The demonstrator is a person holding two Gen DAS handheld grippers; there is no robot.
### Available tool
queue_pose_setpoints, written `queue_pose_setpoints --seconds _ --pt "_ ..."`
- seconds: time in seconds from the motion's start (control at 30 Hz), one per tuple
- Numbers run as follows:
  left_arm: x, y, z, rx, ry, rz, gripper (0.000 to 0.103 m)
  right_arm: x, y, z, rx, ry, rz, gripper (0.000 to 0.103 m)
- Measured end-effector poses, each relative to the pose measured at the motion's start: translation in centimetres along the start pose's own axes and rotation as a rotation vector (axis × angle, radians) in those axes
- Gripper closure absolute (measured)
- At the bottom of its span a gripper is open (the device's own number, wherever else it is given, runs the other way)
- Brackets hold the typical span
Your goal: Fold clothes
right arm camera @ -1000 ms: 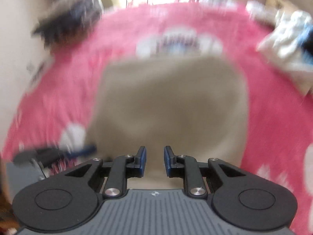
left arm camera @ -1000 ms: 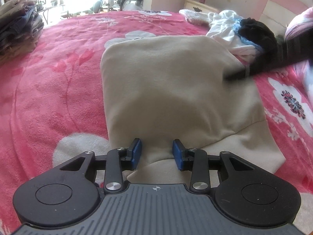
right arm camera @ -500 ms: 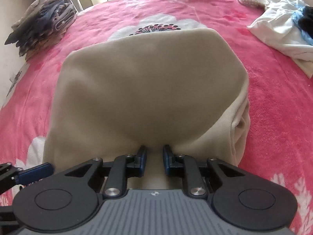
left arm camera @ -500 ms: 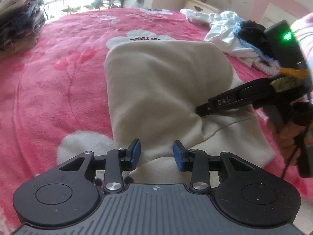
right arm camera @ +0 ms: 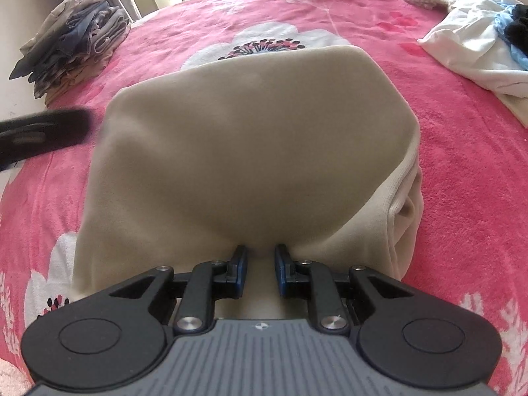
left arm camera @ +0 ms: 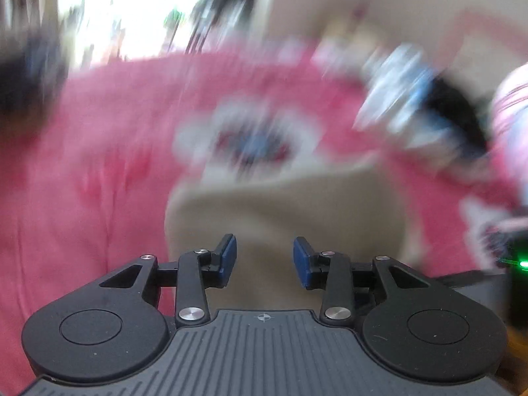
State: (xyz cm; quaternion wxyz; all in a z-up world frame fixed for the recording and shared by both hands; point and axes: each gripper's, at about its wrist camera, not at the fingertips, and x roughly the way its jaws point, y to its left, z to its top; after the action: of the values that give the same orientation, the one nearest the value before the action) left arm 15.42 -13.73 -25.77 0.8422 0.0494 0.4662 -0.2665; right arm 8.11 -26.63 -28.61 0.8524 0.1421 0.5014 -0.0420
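Bed, pink floral blanket (right arm camera: 462, 165): work surface.
Beige garment (right arm camera: 250, 138): lay mid-bed, partly folded, rounded fold at far end; likely spread flat for next fold.
Folded stack (right arm camera: 72, 43), far left; unfolded pile (right arm camera: 475, 46), far right, prob. sorted done vs. pending.
Right tool (right arm camera: 260, 272): pads narrowly apart, tips at garment's near edge; whether cloth was pinched, can't tell.
Left tool (left arm camera: 265, 259): apart, nothing between.
R view sharp; L view blurred, alone showed a green light (left arm camera: 523, 264).
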Motion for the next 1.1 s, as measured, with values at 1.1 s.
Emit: queue_pose_setpoints --seconds 1.1 --pt "1.8 -1.4 1.0 0.055 0.109 0.090 0.061 2.5 -3.1 12.0 0.059 -0.052 0.009 0.089"
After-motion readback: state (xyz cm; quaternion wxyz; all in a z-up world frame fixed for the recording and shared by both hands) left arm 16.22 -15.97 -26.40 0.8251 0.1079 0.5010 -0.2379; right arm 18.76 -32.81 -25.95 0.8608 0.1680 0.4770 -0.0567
